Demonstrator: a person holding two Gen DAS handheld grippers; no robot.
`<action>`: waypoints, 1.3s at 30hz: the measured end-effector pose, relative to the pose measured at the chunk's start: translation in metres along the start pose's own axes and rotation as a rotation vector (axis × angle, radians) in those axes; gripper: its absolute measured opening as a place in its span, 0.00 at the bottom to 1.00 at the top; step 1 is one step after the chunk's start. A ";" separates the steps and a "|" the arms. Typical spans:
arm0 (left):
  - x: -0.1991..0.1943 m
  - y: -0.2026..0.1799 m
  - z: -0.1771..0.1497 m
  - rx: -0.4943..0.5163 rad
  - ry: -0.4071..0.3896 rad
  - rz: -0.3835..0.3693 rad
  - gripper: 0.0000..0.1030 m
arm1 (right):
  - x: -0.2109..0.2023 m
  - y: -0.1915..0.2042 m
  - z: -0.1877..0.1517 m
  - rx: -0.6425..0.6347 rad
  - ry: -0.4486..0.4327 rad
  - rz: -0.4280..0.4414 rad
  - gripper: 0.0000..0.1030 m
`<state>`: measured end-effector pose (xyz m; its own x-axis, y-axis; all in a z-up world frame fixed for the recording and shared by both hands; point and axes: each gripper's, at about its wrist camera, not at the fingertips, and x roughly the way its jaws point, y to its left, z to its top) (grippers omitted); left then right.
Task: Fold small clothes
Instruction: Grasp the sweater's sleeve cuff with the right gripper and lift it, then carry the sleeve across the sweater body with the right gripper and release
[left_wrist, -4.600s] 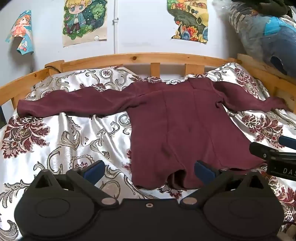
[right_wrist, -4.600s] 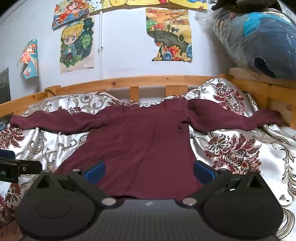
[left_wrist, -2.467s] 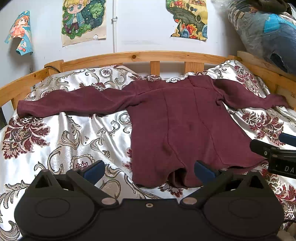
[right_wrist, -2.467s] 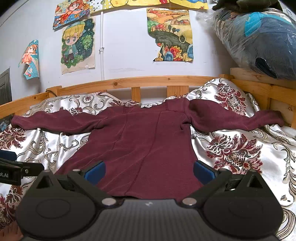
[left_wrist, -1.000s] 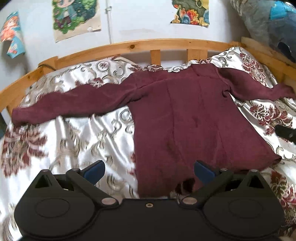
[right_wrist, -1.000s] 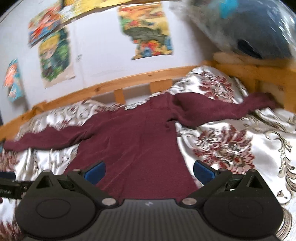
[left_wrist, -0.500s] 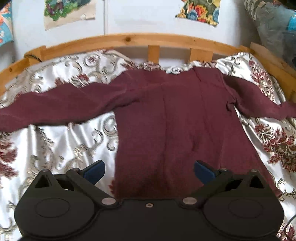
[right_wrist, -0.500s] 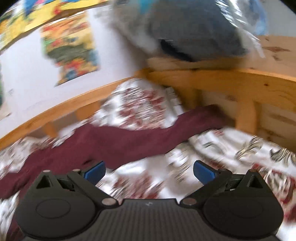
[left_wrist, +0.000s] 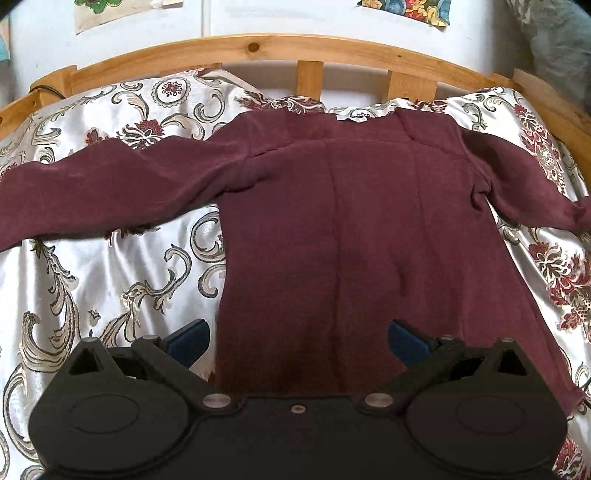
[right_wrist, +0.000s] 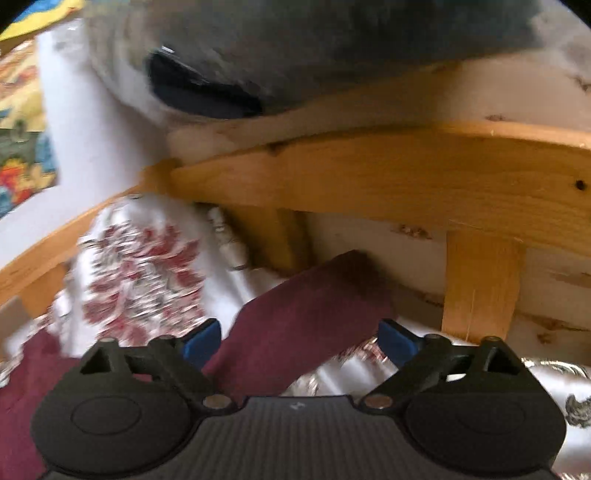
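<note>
Right gripper (right_wrist: 297, 341) has swung over to the maroon top's (left_wrist: 351, 229) sleeve cuff (right_wrist: 314, 314), jaws closing around it, not pinching; left gripper (left_wrist: 297, 336) hovers wide open over the hem.

A wooden bed frame (left_wrist: 258, 46) is curving along the far side, its slats standing against a white wall (left_wrist: 280, 16). A shiny bedspread (left_wrist: 92, 266) with scrolls and red flowers is covering the bed. Bright posters (left_wrist: 406, 9) are hanging on the wall. In the right wrist view a big wrapped bundle (right_wrist: 332, 44) is sitting above the side rail (right_wrist: 406, 177), blurred.
</note>
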<state>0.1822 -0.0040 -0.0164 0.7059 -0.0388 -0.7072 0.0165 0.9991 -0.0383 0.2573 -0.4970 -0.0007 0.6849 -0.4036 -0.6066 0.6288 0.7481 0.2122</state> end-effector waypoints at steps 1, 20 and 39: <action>0.000 0.000 0.001 0.003 0.001 0.002 0.99 | 0.006 0.001 0.001 0.005 0.002 -0.020 0.88; -0.019 0.015 0.006 -0.001 -0.040 0.024 0.99 | -0.049 0.067 0.005 -0.229 -0.284 0.076 0.12; -0.045 0.070 0.010 -0.138 -0.143 0.109 0.99 | -0.218 0.255 -0.184 -1.006 -0.434 0.847 0.12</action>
<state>0.1586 0.0680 0.0201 0.7919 0.0818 -0.6052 -0.1555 0.9853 -0.0703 0.2006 -0.1211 0.0449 0.8959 0.3692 -0.2473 -0.4386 0.8242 -0.3584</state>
